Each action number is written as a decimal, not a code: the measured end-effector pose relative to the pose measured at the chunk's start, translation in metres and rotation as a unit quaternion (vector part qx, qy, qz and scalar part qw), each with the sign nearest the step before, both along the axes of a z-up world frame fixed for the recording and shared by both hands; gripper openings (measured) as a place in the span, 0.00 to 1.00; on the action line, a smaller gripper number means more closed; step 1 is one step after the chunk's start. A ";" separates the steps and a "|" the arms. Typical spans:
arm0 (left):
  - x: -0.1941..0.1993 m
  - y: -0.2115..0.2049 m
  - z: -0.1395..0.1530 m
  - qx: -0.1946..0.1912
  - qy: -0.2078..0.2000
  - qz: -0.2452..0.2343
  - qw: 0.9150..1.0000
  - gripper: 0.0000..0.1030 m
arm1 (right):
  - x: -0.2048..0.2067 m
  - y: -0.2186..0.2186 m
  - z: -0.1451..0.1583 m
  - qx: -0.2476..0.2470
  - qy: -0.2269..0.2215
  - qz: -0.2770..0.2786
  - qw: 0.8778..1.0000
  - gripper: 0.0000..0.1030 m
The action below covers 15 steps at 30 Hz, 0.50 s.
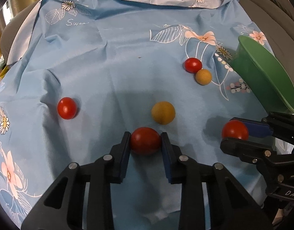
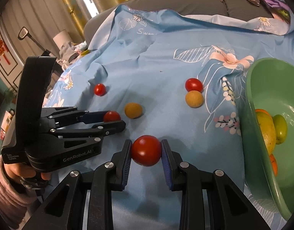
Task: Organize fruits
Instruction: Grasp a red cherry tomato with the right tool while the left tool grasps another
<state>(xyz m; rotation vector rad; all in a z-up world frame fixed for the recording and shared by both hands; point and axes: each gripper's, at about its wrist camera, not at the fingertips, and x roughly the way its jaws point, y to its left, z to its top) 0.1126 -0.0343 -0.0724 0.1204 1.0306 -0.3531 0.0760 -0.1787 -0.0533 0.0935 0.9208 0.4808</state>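
My left gripper [image 1: 145, 136] is shut on a red tomato [image 1: 145, 143] that rests on the blue floral cloth [image 1: 112, 61]. To its right, my right gripper [image 1: 228, 130] is shut on a second red tomato [image 1: 235, 129]. The right wrist view shows that same grip [image 2: 146, 142] on its tomato [image 2: 146, 151], with the left gripper [image 2: 116, 119] and its tomato [image 2: 112, 116] at the left. Loose on the cloth lie a red tomato [image 1: 67, 108], a yellow fruit [image 1: 163, 112], and a touching red [image 1: 193, 64] and yellow [image 1: 203, 76] pair.
A green bowl [image 2: 250, 115] stands at the right, tilted, holding a yellow fruit [image 2: 266, 132], a green one [image 2: 280, 128] and an orange one [image 2: 273, 163]. A hand in a pink sleeve [image 2: 5, 187] holds the left gripper. Grey cushions [image 2: 185, 2] lie behind the cloth.
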 end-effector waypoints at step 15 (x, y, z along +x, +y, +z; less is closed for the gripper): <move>-0.055 -0.003 0.040 -0.014 -0.027 -0.001 1.000 0.29 | -0.022 -0.011 0.023 0.010 -0.024 -0.009 1.000 0.31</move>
